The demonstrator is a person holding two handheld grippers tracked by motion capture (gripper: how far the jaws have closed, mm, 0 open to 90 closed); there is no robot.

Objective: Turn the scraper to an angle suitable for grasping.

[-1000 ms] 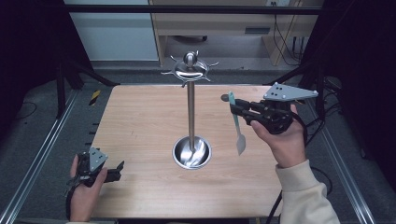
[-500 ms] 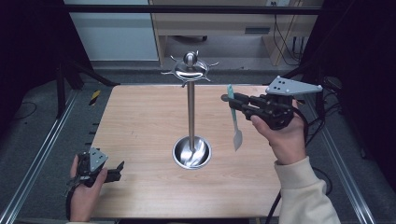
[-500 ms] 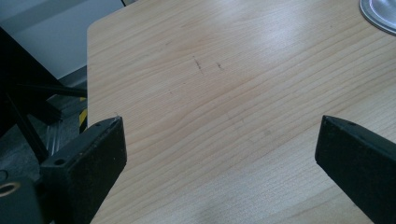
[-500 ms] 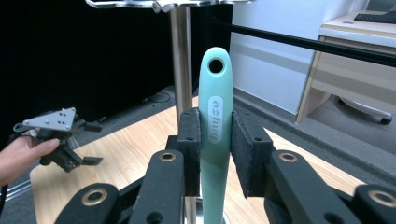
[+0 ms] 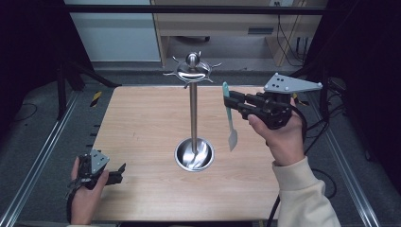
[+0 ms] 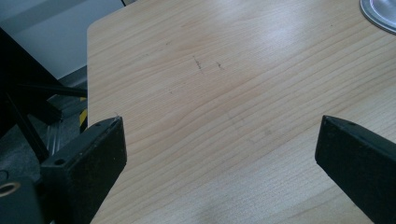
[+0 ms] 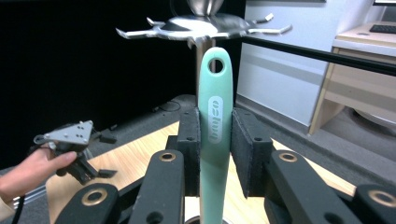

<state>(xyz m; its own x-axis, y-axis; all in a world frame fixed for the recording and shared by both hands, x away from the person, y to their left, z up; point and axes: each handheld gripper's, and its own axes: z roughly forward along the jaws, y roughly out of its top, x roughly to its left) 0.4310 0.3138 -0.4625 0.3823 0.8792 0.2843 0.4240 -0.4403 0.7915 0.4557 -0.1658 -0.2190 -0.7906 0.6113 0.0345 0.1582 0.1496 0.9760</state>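
A teal spatula (image 5: 230, 124) hangs upright, handle up and pale blade down, with my right gripper (image 5: 230, 101) shut on its handle, just right of the pole of a steel hook stand (image 5: 193, 113). In the right gripper view the handle (image 7: 215, 140) sits between the two black pads, and its hanging hole is just below the stand's ring of hooks (image 7: 205, 25). My left gripper (image 5: 120, 174) rests on the wooden table (image 5: 142, 123) at the near left corner. Its jaws stand wide open over bare wood (image 6: 224, 93).
The stand's round steel base (image 5: 194, 155) sits at the table's middle, and its rim (image 6: 380, 11) shows in the left gripper view. Metal rails run along both table sides. A desk and cables stand behind the far edge.
The right gripper has carried the spatula a little left and up, closer to the stand's pole and hooks. The left hand has kept still.
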